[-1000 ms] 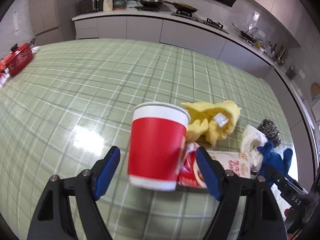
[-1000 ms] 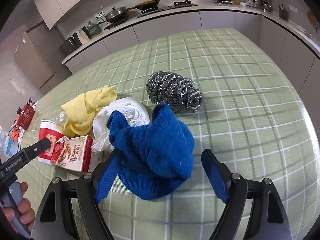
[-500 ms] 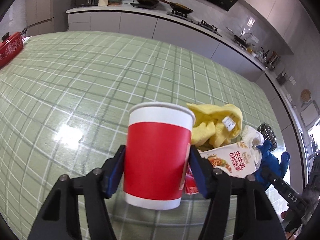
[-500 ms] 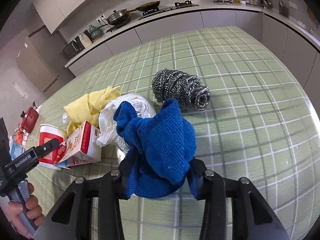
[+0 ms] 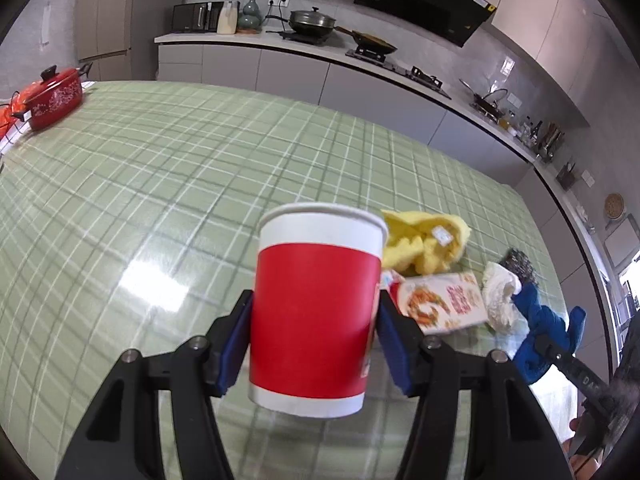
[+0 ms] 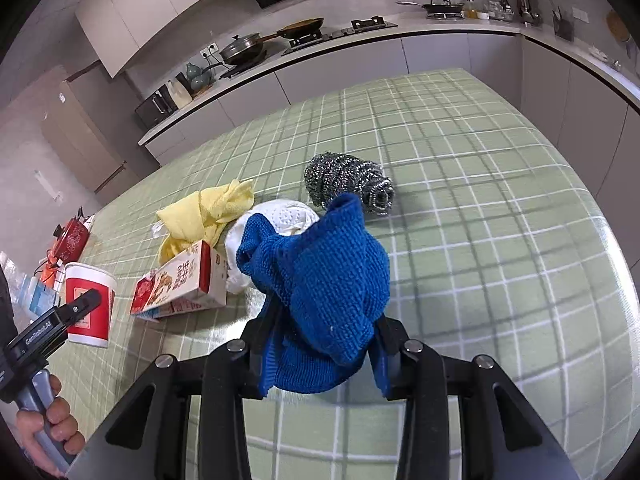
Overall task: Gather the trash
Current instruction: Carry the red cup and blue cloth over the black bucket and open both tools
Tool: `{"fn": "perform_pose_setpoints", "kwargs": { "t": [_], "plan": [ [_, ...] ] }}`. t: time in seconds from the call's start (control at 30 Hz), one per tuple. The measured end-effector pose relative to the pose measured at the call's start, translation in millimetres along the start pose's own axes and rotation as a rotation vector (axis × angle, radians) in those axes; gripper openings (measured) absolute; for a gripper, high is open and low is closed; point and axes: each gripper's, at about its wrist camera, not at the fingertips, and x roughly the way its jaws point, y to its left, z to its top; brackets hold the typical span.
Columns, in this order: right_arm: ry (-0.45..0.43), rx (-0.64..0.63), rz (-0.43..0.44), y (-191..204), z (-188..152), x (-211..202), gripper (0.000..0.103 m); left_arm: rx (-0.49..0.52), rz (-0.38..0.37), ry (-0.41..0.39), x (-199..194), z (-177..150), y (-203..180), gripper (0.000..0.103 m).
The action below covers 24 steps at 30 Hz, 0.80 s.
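My left gripper (image 5: 314, 340) is shut on a red paper cup with a white rim (image 5: 316, 304) and holds it upright, lifted off the table; the cup also shows in the right wrist view (image 6: 89, 304). My right gripper (image 6: 318, 354) is shut on a blue knitted cloth (image 6: 324, 288), raised off the table; the cloth also shows in the left wrist view (image 5: 544, 332). On the table lie a milk carton (image 6: 180, 284) on its side, a yellow cloth (image 6: 204, 212), a crumpled white paper towel (image 6: 280, 216) and a steel wool scrubber (image 6: 348, 180).
The green checked tablecloth (image 5: 160, 184) covers the table. A red pot (image 5: 54, 98) stands at its far left edge. A kitchen counter with pans and a stove (image 5: 320, 36) runs behind. The table's right edge (image 6: 600, 184) drops off near the cabinets.
Both grippers closed: the left on the red cup, the right on the blue cloth. Both things have since been lifted off the table. The carton now lies exposed beside the cup.
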Motion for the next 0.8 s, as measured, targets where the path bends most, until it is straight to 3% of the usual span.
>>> {"fn": "perform_pose_setpoints", "kwargs": {
  "t": [0.37,0.63,0.8],
  "plan": [
    [-0.021,-0.023,0.052,-30.8,-20.5,-41.4,0.04,0.002,-0.01,-0.009,-28.3,-41.6,-47.6,0.06],
    [-0.076,0.032,0.025,-61.3,-38.3,-83.8,0.04,0.074,-0.086,0.001,-41.1,-67.5,-95.1,0.06],
    [-0.12,0.094,-0.04,-86.9,-63.5,-119.6,0.04,0.153,-0.163,0.021,-45.9,-87.8,-124.5,0.06]
  ]
}}
